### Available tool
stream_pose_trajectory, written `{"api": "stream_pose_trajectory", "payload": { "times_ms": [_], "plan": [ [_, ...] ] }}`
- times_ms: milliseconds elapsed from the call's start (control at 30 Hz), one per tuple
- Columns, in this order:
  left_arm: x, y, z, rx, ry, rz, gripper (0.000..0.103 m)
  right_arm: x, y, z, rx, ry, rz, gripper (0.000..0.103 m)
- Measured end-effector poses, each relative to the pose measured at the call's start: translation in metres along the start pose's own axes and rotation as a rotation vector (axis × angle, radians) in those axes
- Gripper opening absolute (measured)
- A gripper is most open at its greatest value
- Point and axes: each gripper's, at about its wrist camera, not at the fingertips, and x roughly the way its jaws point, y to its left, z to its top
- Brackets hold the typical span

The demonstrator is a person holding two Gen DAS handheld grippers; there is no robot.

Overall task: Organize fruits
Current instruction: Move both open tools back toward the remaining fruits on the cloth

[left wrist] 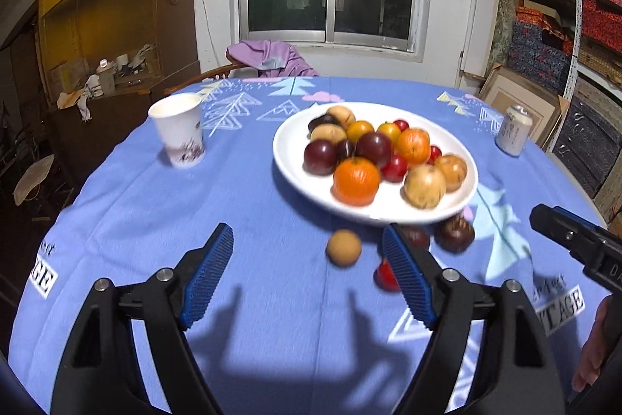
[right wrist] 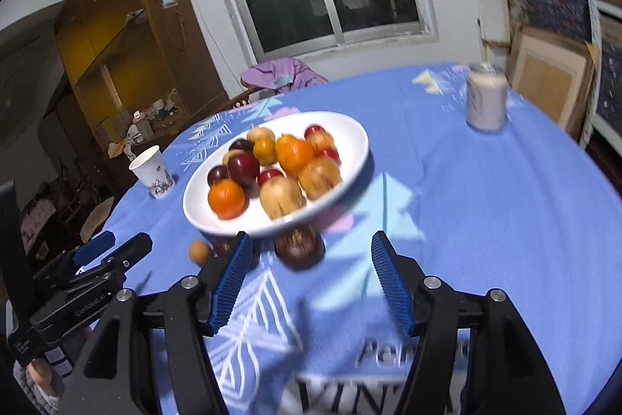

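Observation:
A white plate on the blue tablecloth holds several fruits: oranges, dark plums, small red fruits and tan ones. In front of it lie a tan round fruit, a small red fruit and two dark fruits. My left gripper is open and empty, just short of the loose fruits. My right gripper is open and empty, with a dark fruit just beyond its fingers. The plate and tan fruit show in the right wrist view too.
A paper cup stands left of the plate and a drink can to its right. A chair with a purple cloth is at the far table edge. Shelves with boxes line the right wall.

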Motion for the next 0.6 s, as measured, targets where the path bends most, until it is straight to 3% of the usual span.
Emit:
{"api": "stream_pose_trajectory", "payload": {
  "times_ms": [67, 233, 400, 600],
  "plan": [
    [-0.005, 0.001, -0.009, 0.010, 0.004, 0.005, 0.081, -0.007, -0.001, -0.007, 0.013, -0.009, 0.000, 0.067],
    [-0.008, 0.002, -0.021, 0.019, 0.026, 0.006, 0.088, -0.011, 0.002, -0.018, 0.006, -0.015, -0.031, 0.083],
    [0.001, 0.004, -0.022, 0.004, 0.070, -0.010, 0.089, -0.010, 0.000, -0.018, 0.012, 0.000, -0.036, 0.084],
    [0.015, -0.011, -0.025, 0.073, 0.078, 0.020, 0.089, -0.012, -0.006, -0.018, 0.057, 0.000, -0.025, 0.087]
  ]
}}
